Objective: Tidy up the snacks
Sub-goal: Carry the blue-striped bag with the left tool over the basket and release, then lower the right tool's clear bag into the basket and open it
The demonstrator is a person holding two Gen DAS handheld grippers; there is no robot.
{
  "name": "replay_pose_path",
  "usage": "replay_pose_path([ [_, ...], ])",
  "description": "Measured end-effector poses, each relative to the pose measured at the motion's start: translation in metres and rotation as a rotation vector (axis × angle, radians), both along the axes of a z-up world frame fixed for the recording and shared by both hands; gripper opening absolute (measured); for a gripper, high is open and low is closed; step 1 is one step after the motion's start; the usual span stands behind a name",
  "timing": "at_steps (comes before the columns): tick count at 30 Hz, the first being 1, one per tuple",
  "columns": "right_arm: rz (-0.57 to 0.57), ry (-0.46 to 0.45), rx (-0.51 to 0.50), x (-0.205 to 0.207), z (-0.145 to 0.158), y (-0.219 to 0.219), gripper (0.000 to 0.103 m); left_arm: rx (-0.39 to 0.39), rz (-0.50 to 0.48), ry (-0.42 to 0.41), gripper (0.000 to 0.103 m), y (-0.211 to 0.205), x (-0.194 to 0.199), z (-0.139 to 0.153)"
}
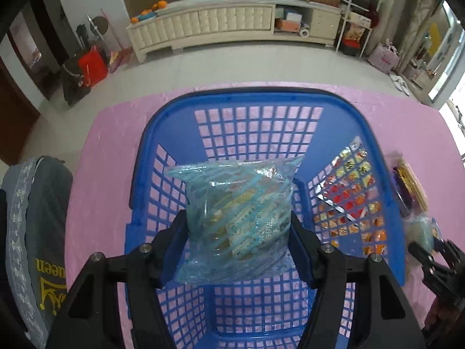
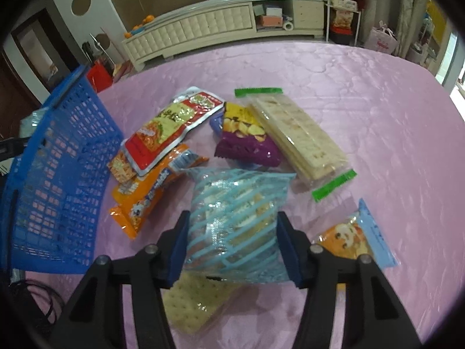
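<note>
The left tongs (image 1: 237, 250) grip a blue-striped cracker bag (image 1: 238, 215) over the blue basket (image 1: 162, 116) — dropped from here, it could catch the rim. The right tongs (image 2: 232, 247) pinch a matching bag (image 2: 235, 221) still lying on the pink counter (image 2: 348, 101) among the snacks — a weak pinch on crinkly film may slip or crush crackers.

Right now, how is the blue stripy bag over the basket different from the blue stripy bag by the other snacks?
The bag in the left tongs hangs inside the blue basket, with nothing under it but the basket's floor. The bag in the right tongs is out over the pink tablecloth, among other snacks, with a cracker pack beneath it. Both are see-through, blue-striped and squeezed between tongs.
</note>
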State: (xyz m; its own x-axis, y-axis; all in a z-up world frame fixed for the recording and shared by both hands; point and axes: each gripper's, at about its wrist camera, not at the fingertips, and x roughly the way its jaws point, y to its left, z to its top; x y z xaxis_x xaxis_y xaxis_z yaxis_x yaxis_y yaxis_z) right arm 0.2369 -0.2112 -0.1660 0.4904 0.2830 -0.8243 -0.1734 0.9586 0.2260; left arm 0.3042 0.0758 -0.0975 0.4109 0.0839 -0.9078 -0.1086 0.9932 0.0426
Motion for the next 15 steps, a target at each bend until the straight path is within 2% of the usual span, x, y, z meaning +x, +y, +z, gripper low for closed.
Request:
replay_pose_path([
  [6,0.024,-0.026,0.015,-0.019,0.014,0.001,0.061,0.0,-0.015,-0.002,0.065,-0.002,0.001,0.0],
  [10,0.046,-0.043,0.002,-0.033,0.023,0.009,0.061,-0.026,-0.031,-0.025,0.077,0.0,-0.005,0.003],
  [15,0.078,-0.09,0.001,-0.057,0.052,0.019,0.061,-0.023,-0.049,-0.055,0.078,0.006,-0.017,0.01],
])
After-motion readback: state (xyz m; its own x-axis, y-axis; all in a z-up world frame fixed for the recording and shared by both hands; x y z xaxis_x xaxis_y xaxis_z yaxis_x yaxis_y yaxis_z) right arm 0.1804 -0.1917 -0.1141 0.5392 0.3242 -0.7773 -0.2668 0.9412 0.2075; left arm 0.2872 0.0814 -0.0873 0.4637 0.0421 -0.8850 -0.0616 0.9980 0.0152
